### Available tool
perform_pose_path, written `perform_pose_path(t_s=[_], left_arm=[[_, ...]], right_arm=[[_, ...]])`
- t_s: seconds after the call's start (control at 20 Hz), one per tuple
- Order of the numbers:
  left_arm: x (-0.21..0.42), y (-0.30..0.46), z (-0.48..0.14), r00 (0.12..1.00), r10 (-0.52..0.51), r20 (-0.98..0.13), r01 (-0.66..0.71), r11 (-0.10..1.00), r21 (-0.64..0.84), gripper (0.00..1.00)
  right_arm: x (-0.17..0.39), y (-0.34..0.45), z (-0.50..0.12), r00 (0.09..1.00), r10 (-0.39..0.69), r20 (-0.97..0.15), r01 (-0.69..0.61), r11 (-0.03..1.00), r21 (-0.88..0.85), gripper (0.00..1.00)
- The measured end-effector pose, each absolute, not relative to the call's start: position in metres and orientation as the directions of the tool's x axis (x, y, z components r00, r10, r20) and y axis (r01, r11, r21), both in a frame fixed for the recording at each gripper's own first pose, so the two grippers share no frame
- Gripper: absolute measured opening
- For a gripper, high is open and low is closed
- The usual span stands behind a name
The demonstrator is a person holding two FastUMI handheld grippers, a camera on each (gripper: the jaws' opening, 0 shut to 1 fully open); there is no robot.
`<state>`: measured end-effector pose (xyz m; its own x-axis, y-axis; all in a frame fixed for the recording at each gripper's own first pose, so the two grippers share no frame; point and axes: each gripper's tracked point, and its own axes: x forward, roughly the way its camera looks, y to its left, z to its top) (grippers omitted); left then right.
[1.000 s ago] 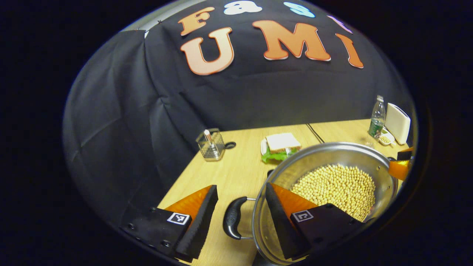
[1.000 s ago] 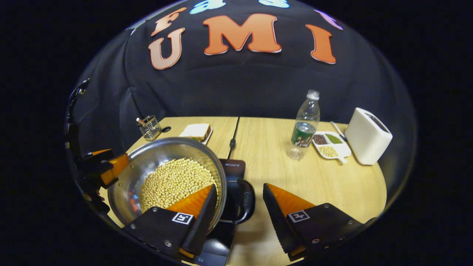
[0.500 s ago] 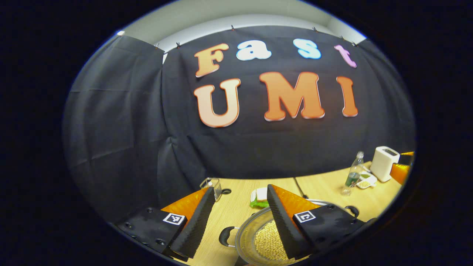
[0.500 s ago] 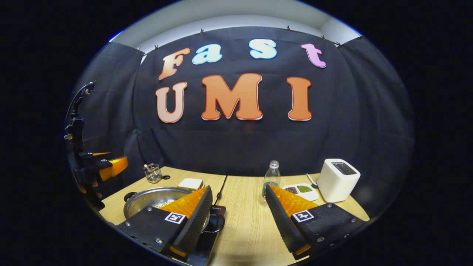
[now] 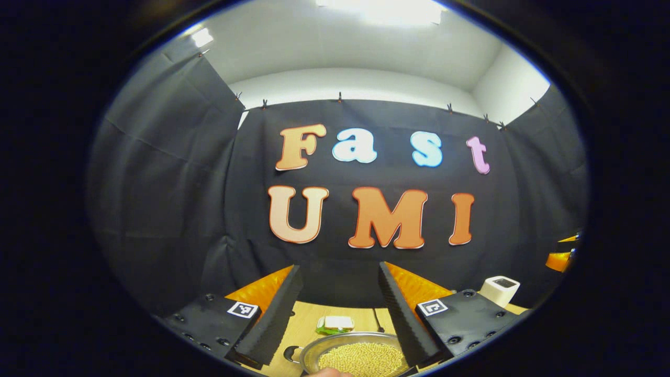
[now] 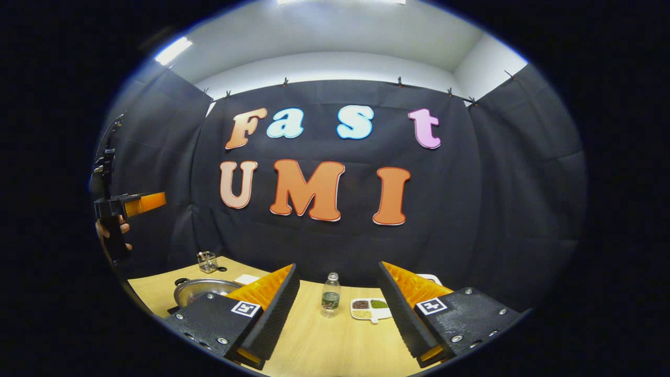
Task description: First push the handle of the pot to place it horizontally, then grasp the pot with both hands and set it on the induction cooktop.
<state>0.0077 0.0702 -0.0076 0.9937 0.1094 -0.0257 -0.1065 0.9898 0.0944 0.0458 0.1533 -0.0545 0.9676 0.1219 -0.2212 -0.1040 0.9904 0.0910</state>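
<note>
- At six o'clock in the left gripper view, the pot (image 5: 356,355) was seen low on the wooden table (image 5: 309,322), filled with pale beans (image 5: 362,359), a dark side handle (image 5: 291,354) sticking out at its nine o'clock.
- The left gripper (image 5: 339,309) was held above the pot with its fingers apart and nothing between them.
- A sandwich (image 5: 335,324) was seen at twelve o'clock of the pot, and a white toaster (image 5: 499,289) toward two o'clock.
- In the right gripper view, the right gripper (image 6: 337,309) was held with its fingers spread, clear of everything.
- Between those fingers a water bottle (image 6: 330,295) and a divided dish (image 6: 369,308) were seen standing on the table (image 6: 335,345).
- The pot (image 6: 201,289) was seen at eight o'clock in this view, a wire holder (image 6: 207,261) behind it.
- Whether the pot rested on the cooktop could not be told.
- At nine o'clock the left gripper (image 6: 137,204) was seen in a hand (image 6: 114,231).
</note>
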Motion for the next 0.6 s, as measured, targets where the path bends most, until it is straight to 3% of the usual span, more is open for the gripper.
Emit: perform_pose_path(t_s=[0.05, 0.3, 0.35, 0.4, 0.6], left_arm=[[0.005, 0.066, 0.003, 0.995, 0.097, -0.011, -0.096, 0.992, 0.083, 0.99], [-0.018, 0.07, 0.042, 0.992, 0.115, 0.056, -0.12, 0.989, 0.084, 0.96], [-0.022, 0.071, 0.046, 0.991, 0.12, 0.064, -0.125, 0.989, 0.084, 0.96], [-0.025, 0.072, 0.05, 0.99, 0.122, 0.07, -0.128, 0.988, 0.083, 0.97], [-0.034, 0.081, 0.064, 0.985, 0.137, 0.104, -0.147, 0.984, 0.097, 0.98]], right_arm=[[0.043, 0.144, -0.043, 0.972, 0.11, -0.208, -0.093, 0.992, 0.091, 0.93], [0.033, 0.113, -0.002, 0.986, 0.064, -0.155, -0.055, 0.997, 0.059, 0.93], [0.032, 0.113, 0.002, 0.986, 0.065, -0.156, -0.056, 0.996, 0.062, 0.98], [0.03, 0.115, 0.004, 0.984, 0.074, -0.164, -0.063, 0.995, 0.074, 0.93], [0.032, 0.107, 0.024, 0.991, 0.062, -0.119, -0.054, 0.996, 0.066, 0.93]])
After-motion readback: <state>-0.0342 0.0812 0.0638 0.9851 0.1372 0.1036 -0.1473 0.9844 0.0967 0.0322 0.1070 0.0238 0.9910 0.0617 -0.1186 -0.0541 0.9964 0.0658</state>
